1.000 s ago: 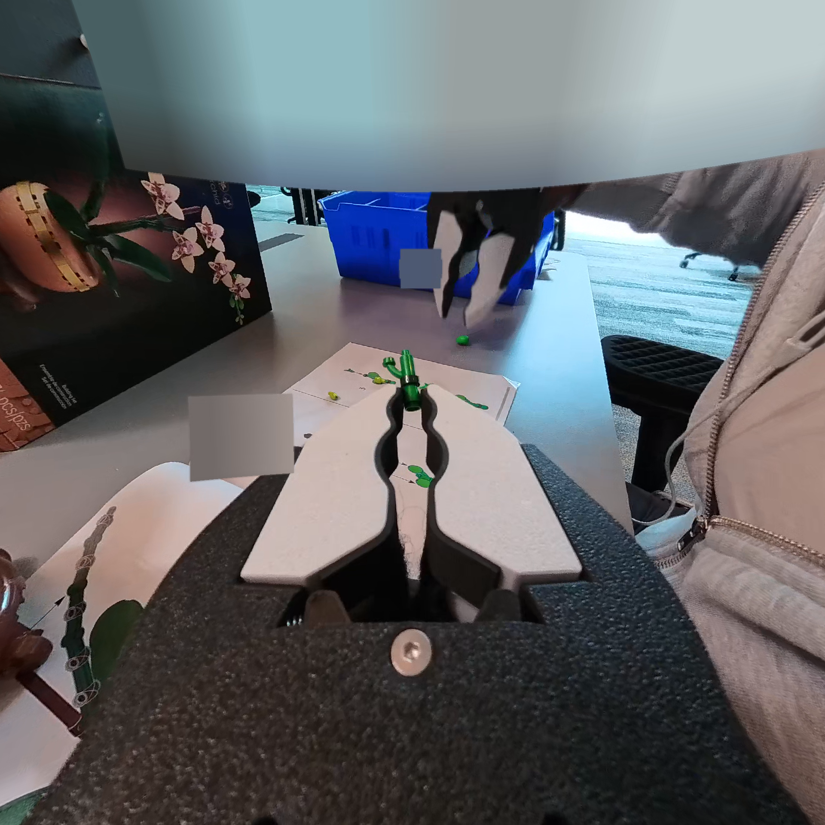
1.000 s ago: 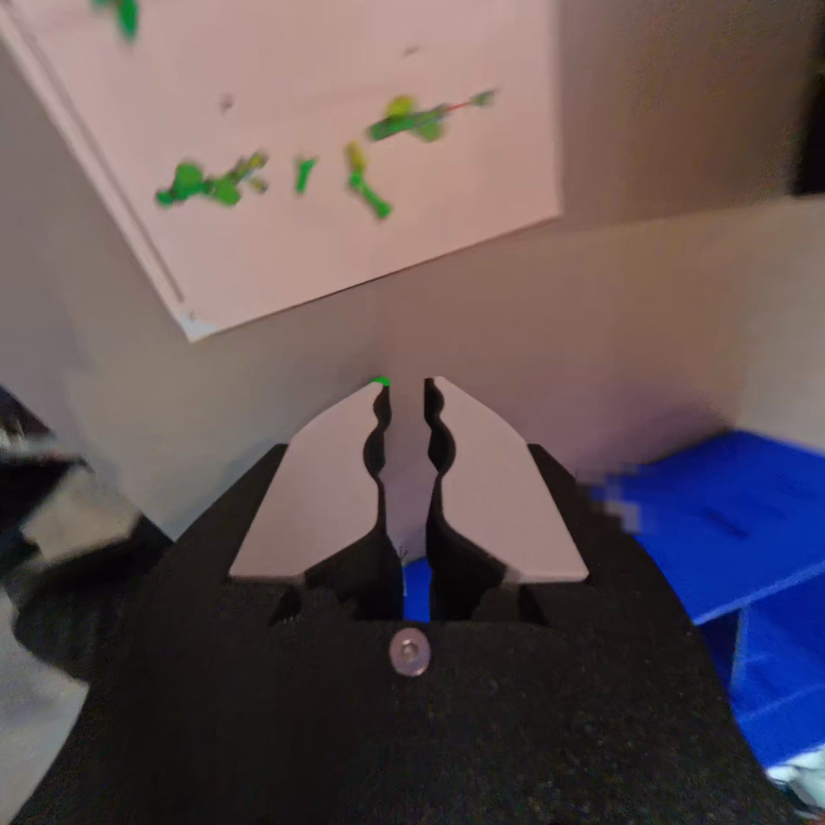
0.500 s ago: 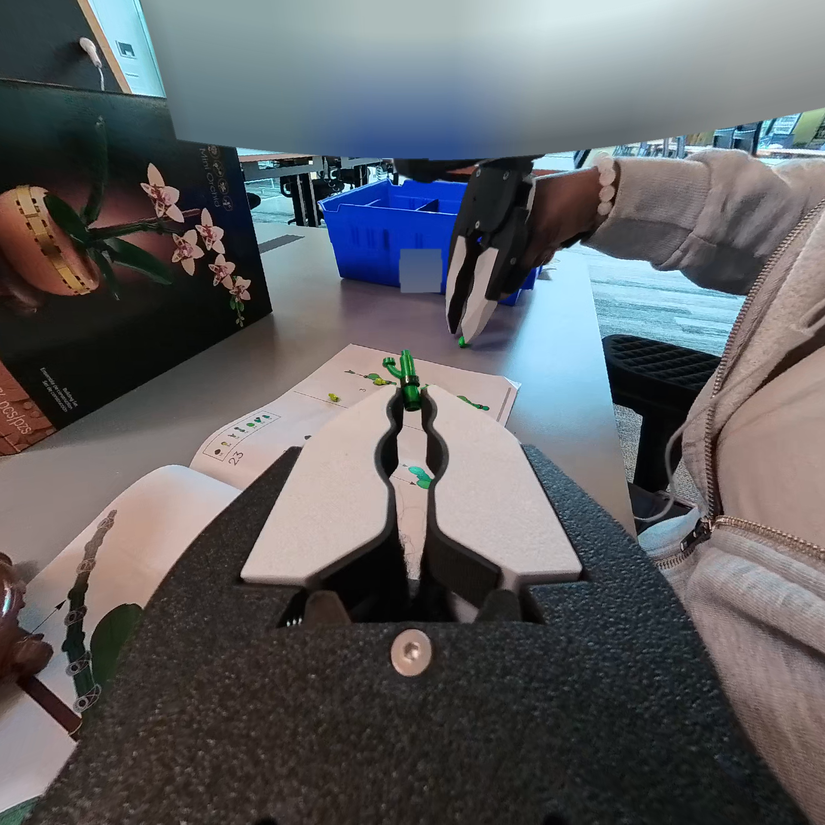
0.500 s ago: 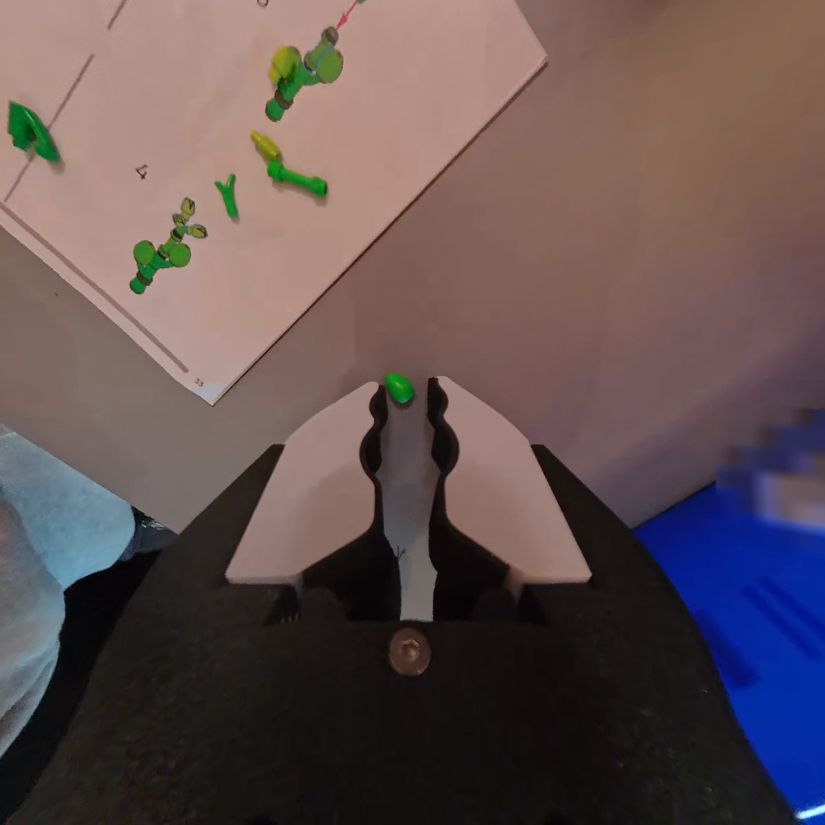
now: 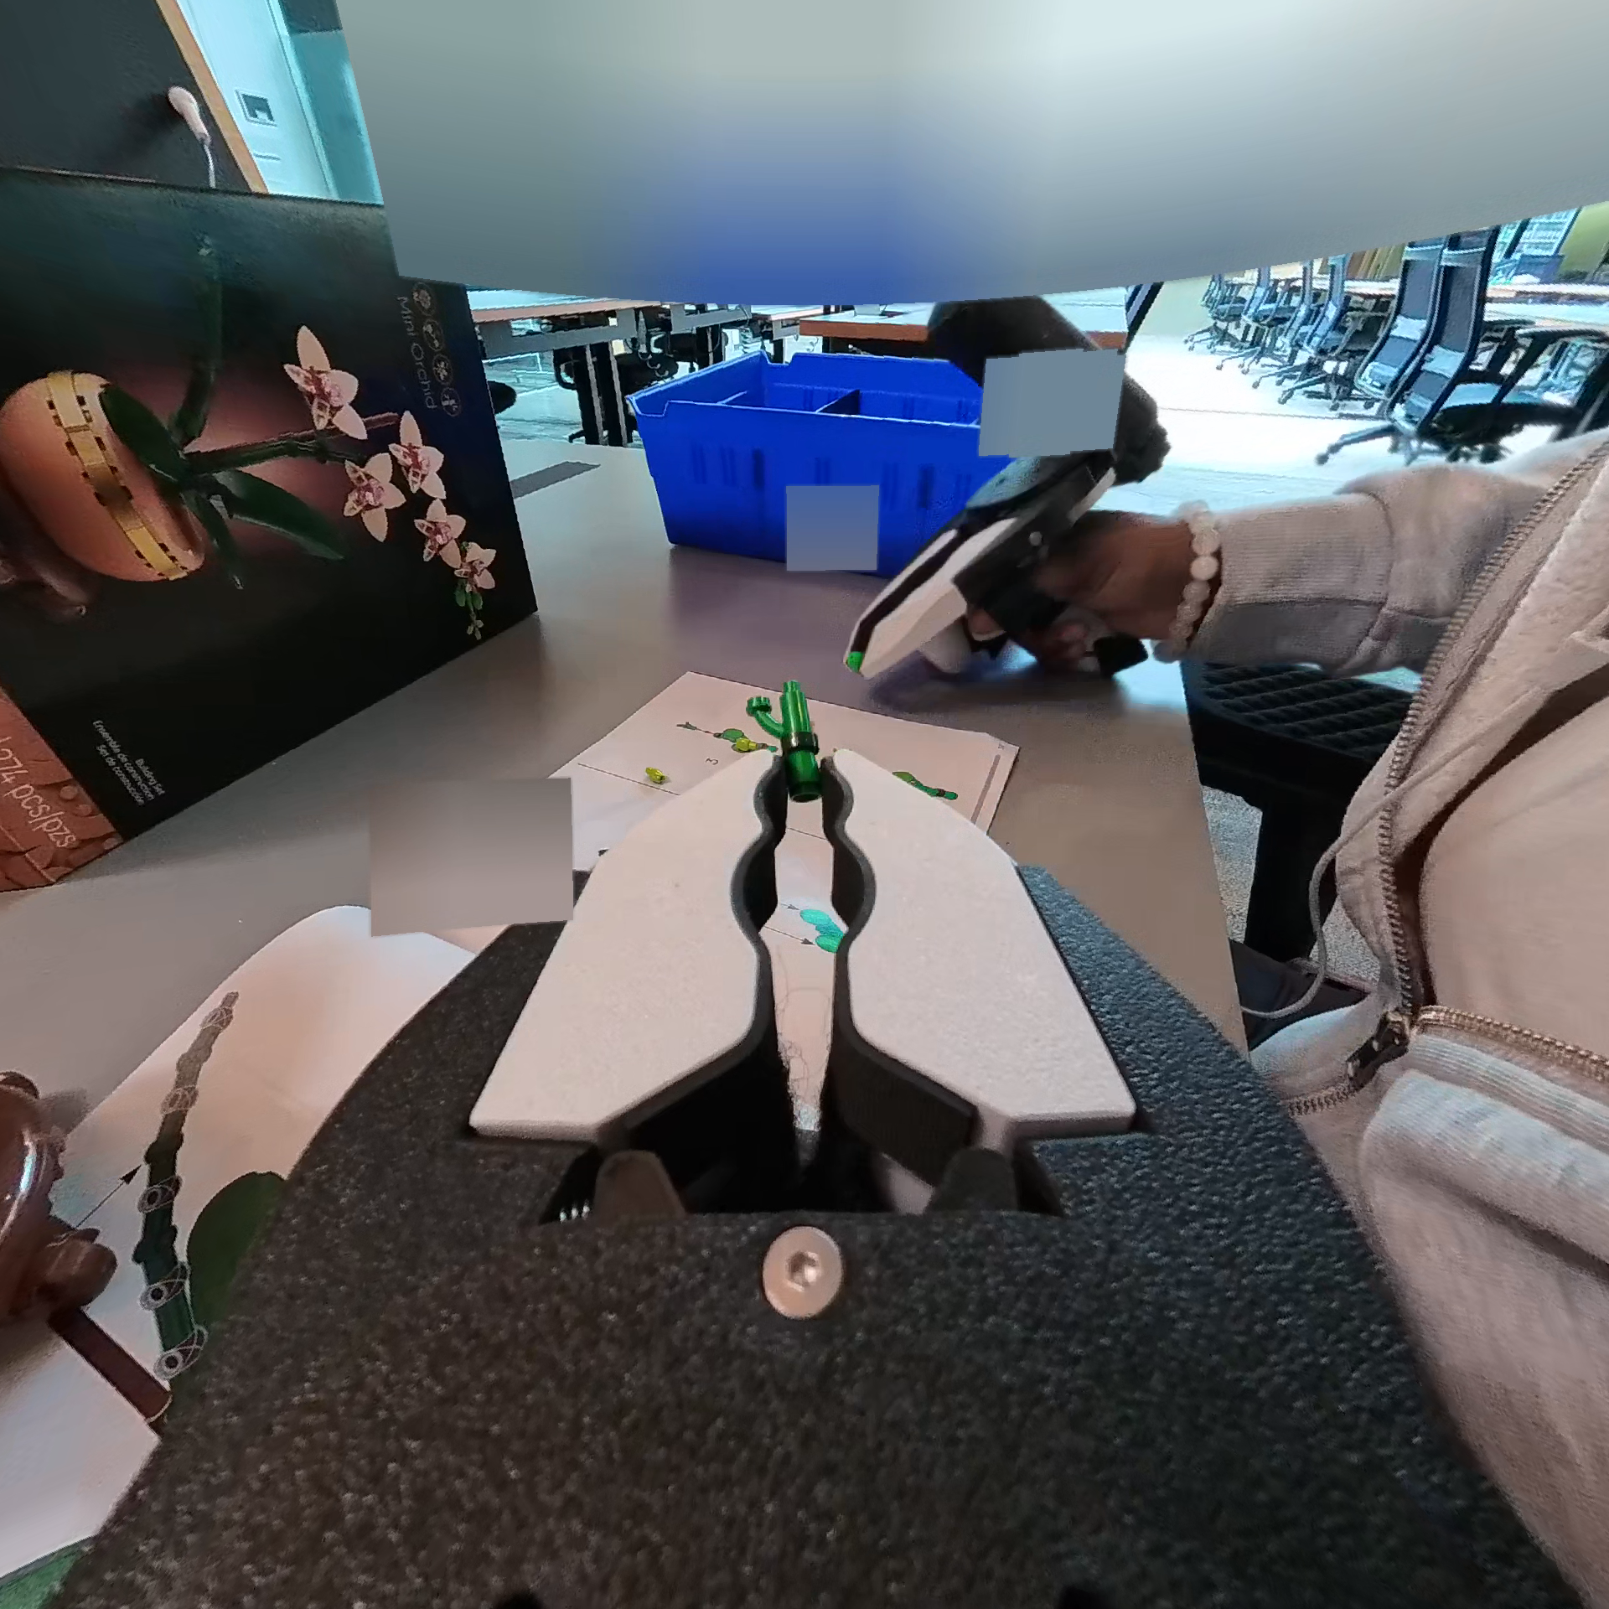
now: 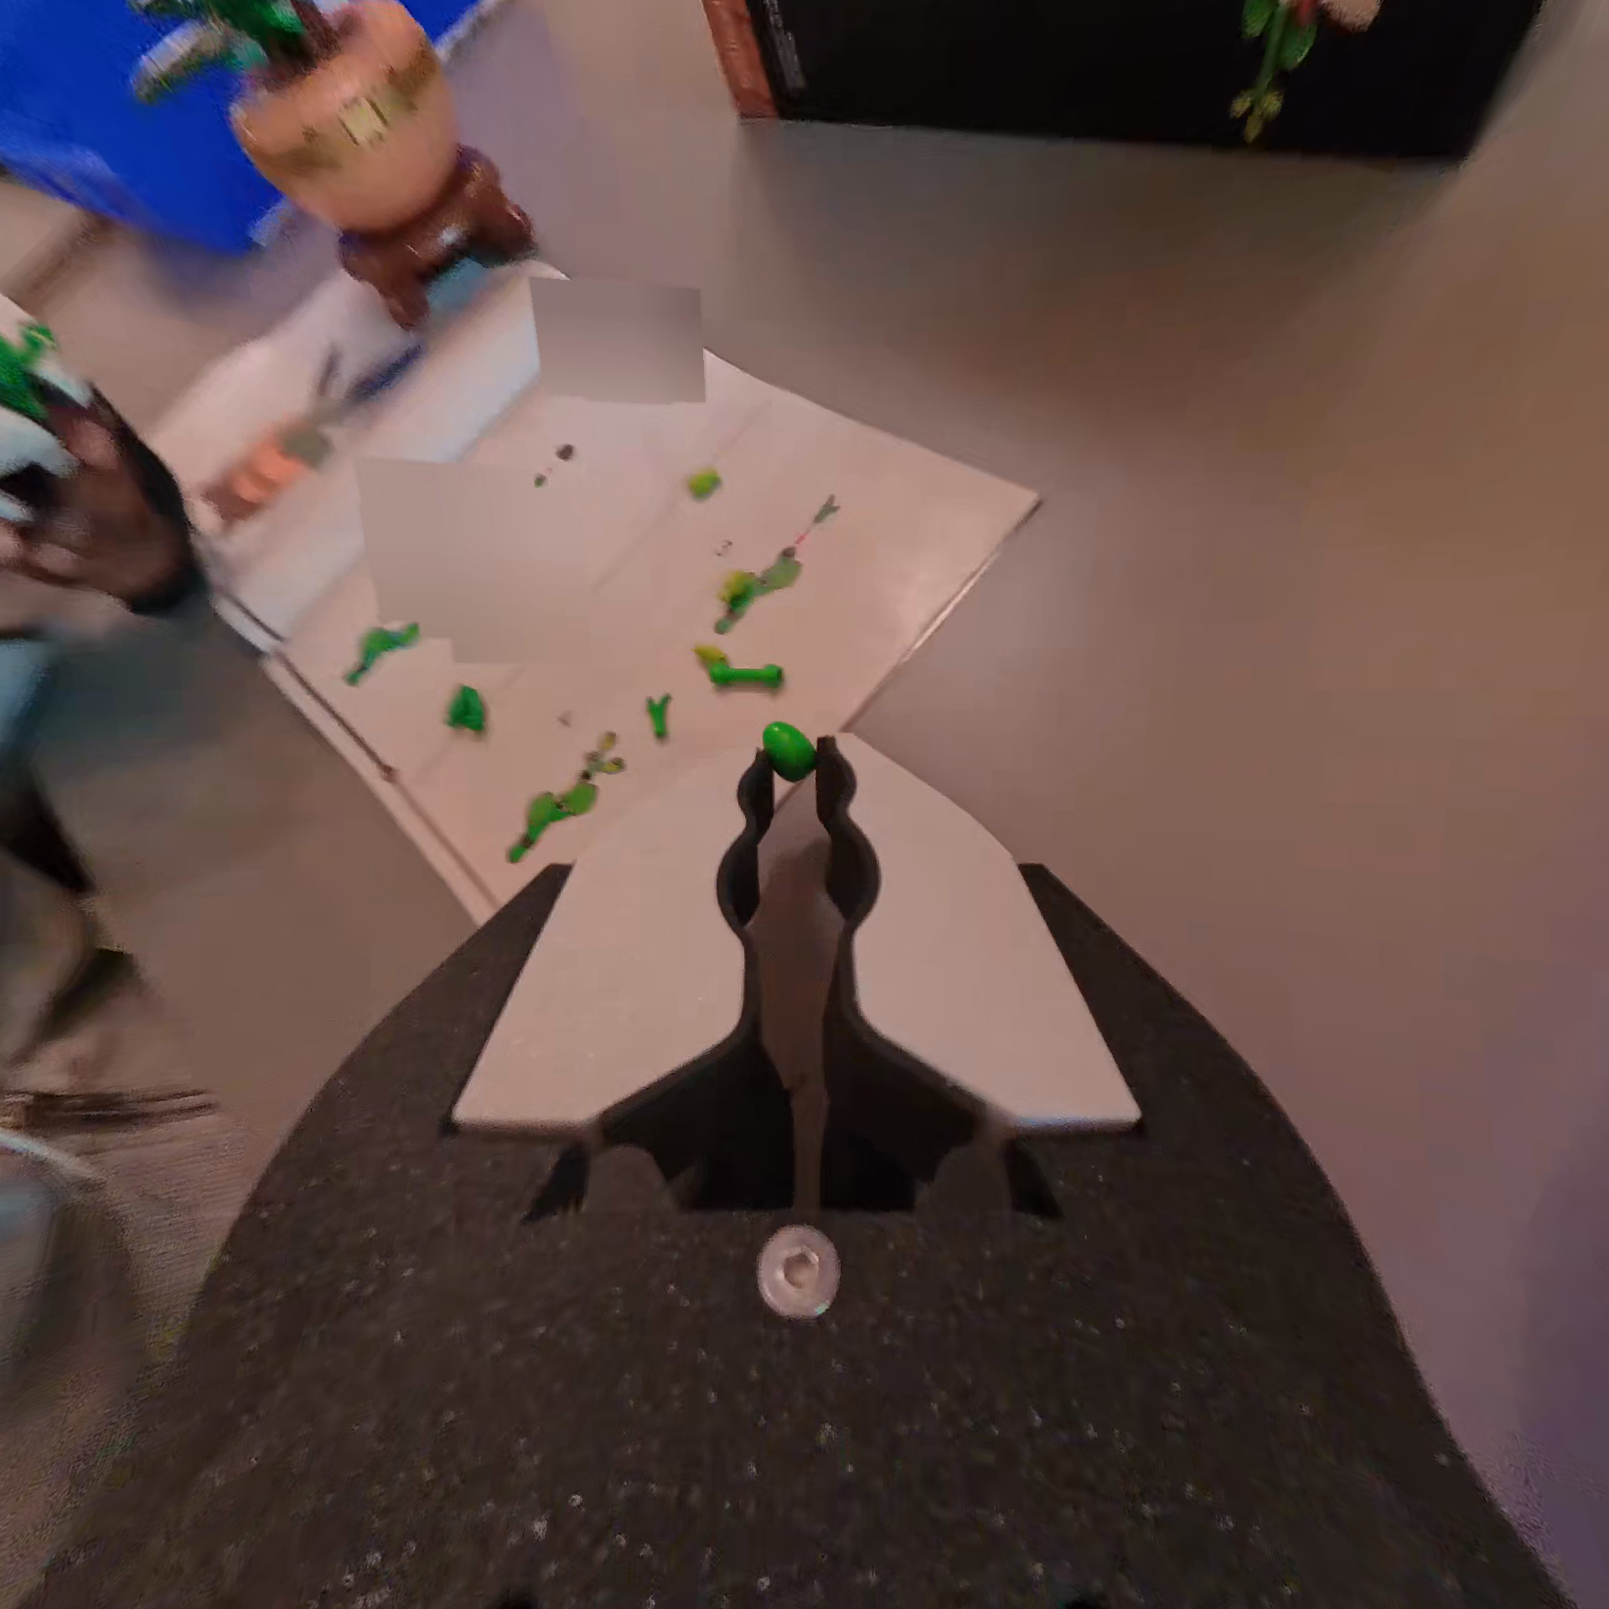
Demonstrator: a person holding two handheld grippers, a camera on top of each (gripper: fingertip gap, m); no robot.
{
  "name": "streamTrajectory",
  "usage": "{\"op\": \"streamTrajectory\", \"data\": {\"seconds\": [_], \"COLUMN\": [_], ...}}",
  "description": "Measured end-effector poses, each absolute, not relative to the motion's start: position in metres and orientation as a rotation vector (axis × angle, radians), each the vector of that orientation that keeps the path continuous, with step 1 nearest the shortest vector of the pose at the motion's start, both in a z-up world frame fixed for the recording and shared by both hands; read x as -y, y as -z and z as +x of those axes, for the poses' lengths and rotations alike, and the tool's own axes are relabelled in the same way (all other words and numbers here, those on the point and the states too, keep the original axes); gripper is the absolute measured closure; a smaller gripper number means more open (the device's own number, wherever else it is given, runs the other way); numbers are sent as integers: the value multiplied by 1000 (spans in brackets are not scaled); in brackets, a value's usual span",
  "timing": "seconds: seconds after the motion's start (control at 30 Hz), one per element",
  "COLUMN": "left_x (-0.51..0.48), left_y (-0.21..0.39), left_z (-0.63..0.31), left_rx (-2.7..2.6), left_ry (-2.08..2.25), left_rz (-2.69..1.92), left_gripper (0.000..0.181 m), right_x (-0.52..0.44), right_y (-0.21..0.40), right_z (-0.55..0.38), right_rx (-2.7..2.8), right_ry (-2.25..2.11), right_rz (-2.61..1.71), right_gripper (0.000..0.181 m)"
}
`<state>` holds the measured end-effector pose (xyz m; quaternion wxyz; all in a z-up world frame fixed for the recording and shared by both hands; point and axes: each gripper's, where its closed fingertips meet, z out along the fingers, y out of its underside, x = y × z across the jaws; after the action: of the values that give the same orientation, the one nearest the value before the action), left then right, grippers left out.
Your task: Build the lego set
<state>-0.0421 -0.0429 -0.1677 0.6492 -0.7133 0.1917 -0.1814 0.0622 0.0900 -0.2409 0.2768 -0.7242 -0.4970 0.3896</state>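
Left wrist view shows the left hand-held gripper (image 5: 802,766) closed on a green stem piece (image 5: 797,738), gripped by its lower end so that its long axis runs up and away from the fingertips, tilted slightly left, with a small side branch curling off to the upper left. It hovers over the open instruction booklet (image 5: 945,759) on the grey counter (image 5: 609,609).

Right of centre in the same view, the right hand-held gripper (image 5: 858,659) points down and to the left, its tips just above the counter, closed on a small green bud piece (image 5: 855,662). The right wrist view confirms this: the rounded bud piece (image 6: 789,750) sits pinched at the very tips of the right hand-held gripper (image 6: 794,759), with the booklet's printed page behind it.

From the stem's free top end, the bud lies to the upper right, near but clearly apart. Joining them probably means bringing the right hand-held gripper leftward and lining the bud up with the stem's axis or its branch; which socket it fits cannot be told. The pinch on the bud looks shallow, so it could slip.

A blue bin (image 5: 810,453) and the set's box (image 5: 244,488) stand farther back.
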Motion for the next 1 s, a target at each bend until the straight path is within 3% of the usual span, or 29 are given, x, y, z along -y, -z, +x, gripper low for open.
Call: {"op": "streamTrajectory", "data": {"seconds": [0.13, 0.8, 1.0], "left_x": [42, 40, 39], "left_y": [169, 171, 172], "left_z": [-41, -40, -39], "left_rx": [-442, -449, -453], "left_ry": [402, 396, 393], "left_rz": [-1631, -1645, -1650], "left_gripper": [175, 175, 175], "right_x": [-97, -103, -106], "right_y": [257, 258, 258], "right_z": [78, 115, 123], "right_rx": [1512, 1367, 1373], "right_ry": [-665, -691, -624], "right_rz": [-1911, -2013, -2018], "right_gripper": [172, 171, 162]}}
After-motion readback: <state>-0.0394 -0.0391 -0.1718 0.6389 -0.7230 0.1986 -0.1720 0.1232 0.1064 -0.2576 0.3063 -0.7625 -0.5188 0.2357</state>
